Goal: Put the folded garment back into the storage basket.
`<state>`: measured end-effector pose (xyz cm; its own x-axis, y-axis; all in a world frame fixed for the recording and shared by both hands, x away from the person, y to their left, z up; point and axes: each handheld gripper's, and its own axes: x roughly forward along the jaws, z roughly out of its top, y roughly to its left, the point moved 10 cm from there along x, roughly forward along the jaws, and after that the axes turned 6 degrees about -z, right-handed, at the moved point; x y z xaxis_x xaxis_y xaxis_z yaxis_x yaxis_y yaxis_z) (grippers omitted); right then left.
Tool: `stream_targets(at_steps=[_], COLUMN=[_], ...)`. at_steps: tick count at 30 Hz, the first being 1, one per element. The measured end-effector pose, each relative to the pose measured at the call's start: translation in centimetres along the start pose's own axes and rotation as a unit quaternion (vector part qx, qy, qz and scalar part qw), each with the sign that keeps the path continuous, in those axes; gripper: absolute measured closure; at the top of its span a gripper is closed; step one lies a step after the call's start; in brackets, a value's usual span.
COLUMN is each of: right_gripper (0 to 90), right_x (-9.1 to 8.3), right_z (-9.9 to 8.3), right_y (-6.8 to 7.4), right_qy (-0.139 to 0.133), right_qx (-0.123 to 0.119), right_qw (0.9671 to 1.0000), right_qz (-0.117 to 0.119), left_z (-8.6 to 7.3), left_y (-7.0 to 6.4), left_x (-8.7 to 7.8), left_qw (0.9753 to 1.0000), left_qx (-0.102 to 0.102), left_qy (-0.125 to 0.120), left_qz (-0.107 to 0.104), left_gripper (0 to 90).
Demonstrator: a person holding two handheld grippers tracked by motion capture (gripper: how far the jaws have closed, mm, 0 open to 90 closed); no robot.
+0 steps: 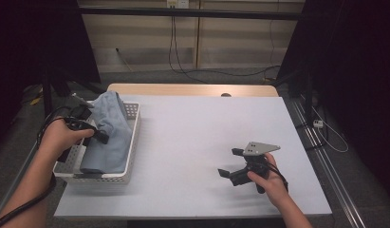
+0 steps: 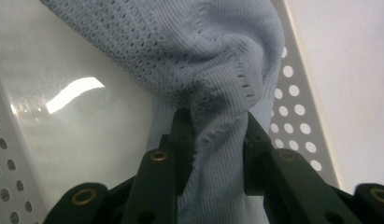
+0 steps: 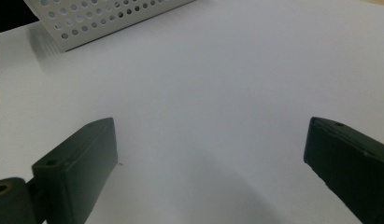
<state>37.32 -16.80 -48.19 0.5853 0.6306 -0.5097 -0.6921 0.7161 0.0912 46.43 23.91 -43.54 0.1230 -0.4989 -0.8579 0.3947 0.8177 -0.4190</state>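
Seemingly mid-lift, the left gripper point(image 1: 98, 135) has its jaws pinched on the blue cloth point(image 1: 108, 133) in the basket point(image 1: 132, 142) at the counter's left edge, while the right gripper point(image 1: 231, 162) waits wide open, holding nothing; next, raise it clear.

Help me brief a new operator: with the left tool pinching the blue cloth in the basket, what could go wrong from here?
1. The left tool grips only a bunched fold of the blue cloth, so the knit might slip out when lifted.
2. The cloth drapes over the white perforated basket wall; pulling could drag or tip the basket.
3. The right tool rests open over the table, too far away to steady the basket.
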Motion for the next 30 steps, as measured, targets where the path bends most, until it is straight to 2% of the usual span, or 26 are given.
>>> stream_targets(at_steps=[2,4,5,10,11,12,13,14,18,20,21,26,30], right_gripper=[2.5,2.5,2.5,2.5,2.5,2.5,2.5,2.5,2.5,2.5,2.5,2.5,2.5], right_x=[0.0,0.0,0.0,0.0,0.0,0.0,0.0,0.0,0.0,0.0,0.0,0.0,0.0], right_z=[0.0,0.0,0.0,0.0,0.0,0.0,0.0,0.0,0.0,0.0,0.0,0.0,0.0], right_y=[0.0,0.0,0.0,0.0,0.0,0.0,0.0,0.0,0.0,0.0,0.0,0.0,0.0], right_qy=[0.000,0.000,0.000,0.000,0.000,0.000,0.000,0.000,-0.001,0.000,0.000,0.000,0.000], right_qx=[-0.001,-0.001,-0.001,0.000,0.000,-0.001,-0.001,0.000,0.000,0.000,0.000,0.000,0.000], right_qw=[1.0000,1.0000,1.0000,1.0000,1.0000,1.0000,1.0000,1.0000,1.0000,1.0000,1.0000,1.0000,1.0000], right_qz=[0.000,-0.001,0.000,0.001,0.000,0.000,0.001,0.001,0.001,0.001,0.001,0.002,0.002], left_z=[0.0,-0.2,-0.1,-0.1,-0.1,-0.3,-0.2,0.1,0.6,0.8,1.0,2.4,3.0], left_y=[0.2,0.6,0.6,1.1,1.2,1.5,1.6,1.6,2.3,2.6,2.8,2.9,2.7], left_x=[0.1,0.0,0.1,0.0,-0.1,-0.3,-0.3,-0.3,-0.8,-1.0,-1.1,-1.6,-1.7], left_qw=[0.9999,1.0000,0.9999,0.9999,0.9999,0.9999,0.9999,0.9997,0.9988,0.9987,0.9985,0.9954,0.9949], left_qx=[-0.009,-0.003,-0.009,-0.010,-0.008,0.006,0.004,-0.010,-0.012,-0.013,-0.008,-0.002,0.009], left_qy=[-0.008,-0.002,-0.008,-0.008,-0.007,0.005,0.001,-0.015,-0.031,-0.035,-0.038,-0.085,-0.088], left_qz=[0.001,0.000,0.001,0.007,0.010,0.009,0.014,0.017,0.034,0.036,0.038,0.043,0.048], left_gripper=[71.7,71.3,70.8,66.0,64.8,63.8,62.4,60.7,50.7,47.0,45.9,37.0,33.8])
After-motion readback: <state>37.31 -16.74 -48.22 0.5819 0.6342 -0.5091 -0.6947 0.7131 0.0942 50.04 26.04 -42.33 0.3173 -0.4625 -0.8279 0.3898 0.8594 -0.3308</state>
